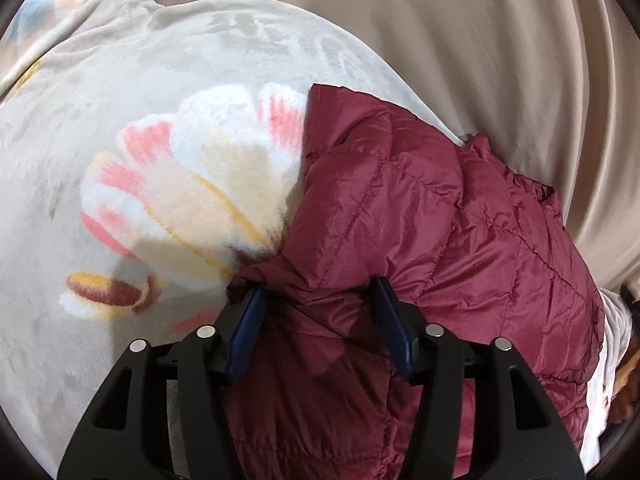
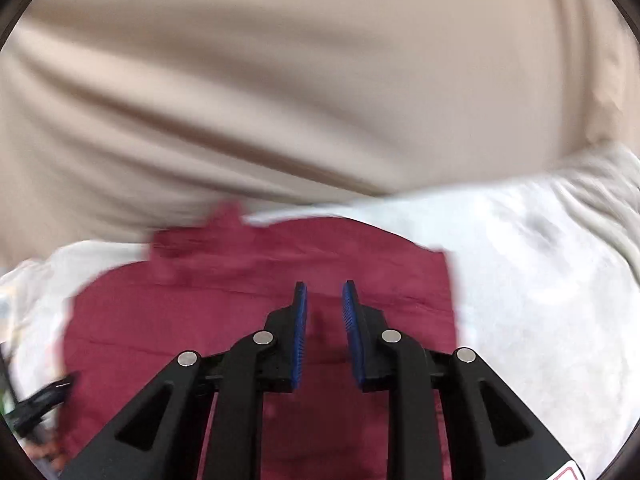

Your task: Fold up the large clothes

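Maroon quilted jacket [image 1: 400, 208] lies folded on a cream floral blanket [image 1: 132, 128], before a beige curtain [image 1: 480, 40]. Left gripper [image 1: 318, 286] sits at its near bunched edge, jaws apart, the fabric between them; whether the pads press it cannot be told. Right gripper [image 2: 324, 286] hovers over the jacket, jaws slightly parted, nothing between; this view is blurred.

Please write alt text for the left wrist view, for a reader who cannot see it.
A maroon quilted puffer jacket lies on a cream fleece blanket printed with pink and yellow flowers. The left tool, black with blue pads, has a bunched fold of the jacket between its open jaws. Beige curtain hangs behind.
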The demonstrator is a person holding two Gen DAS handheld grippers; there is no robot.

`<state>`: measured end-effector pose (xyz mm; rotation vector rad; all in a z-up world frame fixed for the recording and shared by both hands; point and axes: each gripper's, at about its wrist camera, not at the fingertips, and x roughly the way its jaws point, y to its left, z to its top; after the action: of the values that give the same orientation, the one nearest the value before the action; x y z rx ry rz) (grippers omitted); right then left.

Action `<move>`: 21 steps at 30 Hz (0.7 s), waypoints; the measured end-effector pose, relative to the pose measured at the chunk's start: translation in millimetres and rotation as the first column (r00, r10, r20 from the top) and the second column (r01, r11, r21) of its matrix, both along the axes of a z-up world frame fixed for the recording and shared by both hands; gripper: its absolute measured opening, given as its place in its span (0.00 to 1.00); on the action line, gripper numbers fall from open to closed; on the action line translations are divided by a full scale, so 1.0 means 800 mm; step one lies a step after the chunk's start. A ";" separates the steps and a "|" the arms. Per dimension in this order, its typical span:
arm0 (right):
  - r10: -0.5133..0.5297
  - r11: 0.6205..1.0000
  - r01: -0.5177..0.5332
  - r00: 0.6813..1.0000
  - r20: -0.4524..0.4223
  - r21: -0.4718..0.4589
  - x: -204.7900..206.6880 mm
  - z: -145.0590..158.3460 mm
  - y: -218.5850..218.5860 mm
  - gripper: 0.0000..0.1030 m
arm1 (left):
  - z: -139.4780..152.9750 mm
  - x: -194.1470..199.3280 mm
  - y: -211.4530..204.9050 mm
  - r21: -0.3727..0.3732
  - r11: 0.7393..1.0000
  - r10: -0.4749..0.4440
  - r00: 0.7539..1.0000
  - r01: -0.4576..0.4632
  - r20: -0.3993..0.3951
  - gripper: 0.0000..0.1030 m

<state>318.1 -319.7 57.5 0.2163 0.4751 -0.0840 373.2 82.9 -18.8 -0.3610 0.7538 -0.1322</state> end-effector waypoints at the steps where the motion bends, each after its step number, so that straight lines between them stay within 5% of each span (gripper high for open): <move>1: 0.086 0.996 -0.086 0.996 -0.013 -0.021 0.007 0.005 0.035 0.20 | 0.001 0.000 -0.003 0.007 1.000 0.000 1.000 0.000 0.000 0.54; 5: 0.401 0.914 -0.405 0.908 -0.124 -0.005 0.063 -0.011 0.180 0.20 | 0.001 0.002 -0.003 0.007 1.000 -0.004 1.000 0.004 -0.001 0.55; 10: 0.502 0.855 -0.519 0.825 -0.261 0.004 0.157 -0.055 0.301 0.19 | 0.000 0.004 0.000 -0.022 1.000 -0.005 1.000 0.005 0.003 0.54; 16: 0.469 0.867 -0.497 0.800 -0.374 0.025 0.209 -0.107 0.356 0.14 | 0.000 0.002 0.005 -0.037 0.999 -0.006 1.000 0.006 0.005 0.55; 21: 0.481 0.873 -0.485 0.841 -0.245 0.049 0.171 -0.074 0.326 0.12 | -0.001 0.001 0.010 -0.059 0.998 -0.007 1.000 0.008 0.010 0.55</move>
<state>454.9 -58.7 -1.6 0.0638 0.7707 0.3880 374.0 90.6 -19.4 -0.4137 0.7427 -0.1636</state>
